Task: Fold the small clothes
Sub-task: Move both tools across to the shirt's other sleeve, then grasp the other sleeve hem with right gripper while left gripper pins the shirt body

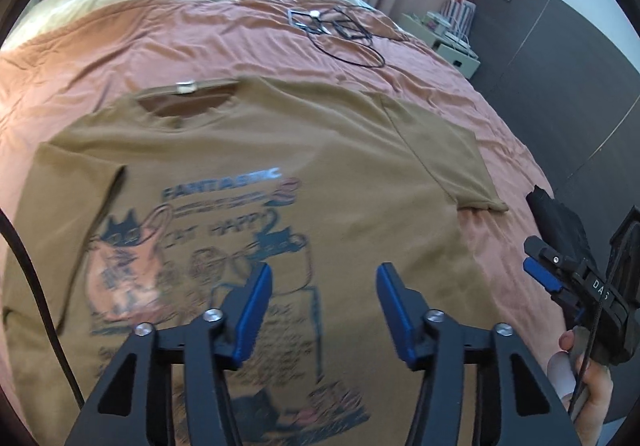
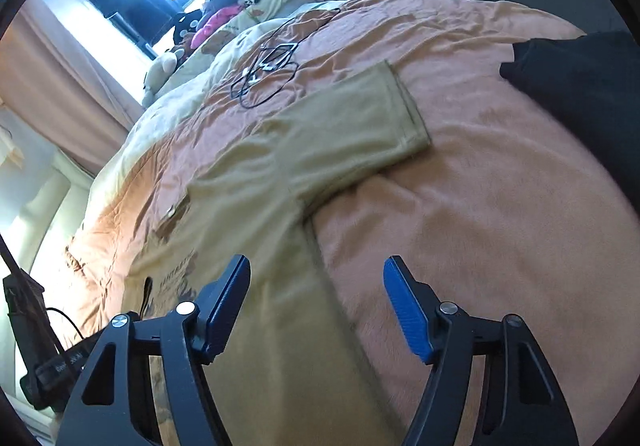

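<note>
From our left tongs (image 1: pixel 324 282) we see the shirt (image 1: pixel 280 149) flat on the bed (image 1: pixel 80 45); they are spread, pinching nothing. From our right tongs (image 2: pixel 316 274), also spread and empty, we see its side edge below.

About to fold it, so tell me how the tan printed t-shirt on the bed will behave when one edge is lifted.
The t-shirt will probably be floppy: it lies flat with soft wrinkles and should drape rather than hold shape. It looks thin, so likely light. On the rumpled orange bedspread it may drag and bunch rather than slide cleanly.
</note>
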Available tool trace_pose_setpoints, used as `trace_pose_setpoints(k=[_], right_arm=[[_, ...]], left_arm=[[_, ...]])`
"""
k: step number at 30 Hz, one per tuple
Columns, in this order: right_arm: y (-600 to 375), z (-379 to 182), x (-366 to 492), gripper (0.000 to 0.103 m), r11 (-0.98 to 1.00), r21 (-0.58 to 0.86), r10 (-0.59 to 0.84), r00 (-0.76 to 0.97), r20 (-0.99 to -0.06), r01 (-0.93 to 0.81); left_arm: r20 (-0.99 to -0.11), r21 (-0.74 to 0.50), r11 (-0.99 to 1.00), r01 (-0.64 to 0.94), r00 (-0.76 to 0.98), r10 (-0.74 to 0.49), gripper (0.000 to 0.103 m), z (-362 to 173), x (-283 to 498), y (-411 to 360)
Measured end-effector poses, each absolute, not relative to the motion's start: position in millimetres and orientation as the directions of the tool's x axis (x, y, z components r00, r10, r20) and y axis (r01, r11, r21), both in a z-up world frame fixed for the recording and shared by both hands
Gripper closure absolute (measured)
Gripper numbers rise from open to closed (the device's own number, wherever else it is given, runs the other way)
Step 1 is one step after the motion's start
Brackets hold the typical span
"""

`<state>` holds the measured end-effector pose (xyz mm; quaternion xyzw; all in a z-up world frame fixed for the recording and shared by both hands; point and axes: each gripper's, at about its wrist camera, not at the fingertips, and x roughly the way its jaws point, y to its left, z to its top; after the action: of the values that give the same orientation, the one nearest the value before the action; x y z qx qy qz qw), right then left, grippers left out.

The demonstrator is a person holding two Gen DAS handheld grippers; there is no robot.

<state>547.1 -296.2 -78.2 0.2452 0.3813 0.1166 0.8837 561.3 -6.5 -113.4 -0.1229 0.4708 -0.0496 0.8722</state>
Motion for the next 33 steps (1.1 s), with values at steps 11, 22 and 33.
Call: trace_pose_setpoints(k=[11,22,33], right_arm=[[-321.0,-98.7,601.1,0.057,0.793,0.607,0.423,0.661,-0.62,0.062],[-345.1,-124.7,632.0,0.07,0.7,0.698,0.465,0.647,-0.605,0.15],[-353.5,-133.6,649.4,0.097,0.645,0.739,0.479,0.652,-0.588,0.193]], left_arm=[[-0.81,-0.287,0.957,0.034,0.525,-0.262,0.08,-136.6,617.6,-47.8],[-0.812,-0.325,0.943,0.073,0.49,-0.318,0.092,-155.4,665.0,-93.9],[-0.819,-0.346,0.93,0.124,0.444,-0.364,0.099,-171.6,687.1,-127.8]])
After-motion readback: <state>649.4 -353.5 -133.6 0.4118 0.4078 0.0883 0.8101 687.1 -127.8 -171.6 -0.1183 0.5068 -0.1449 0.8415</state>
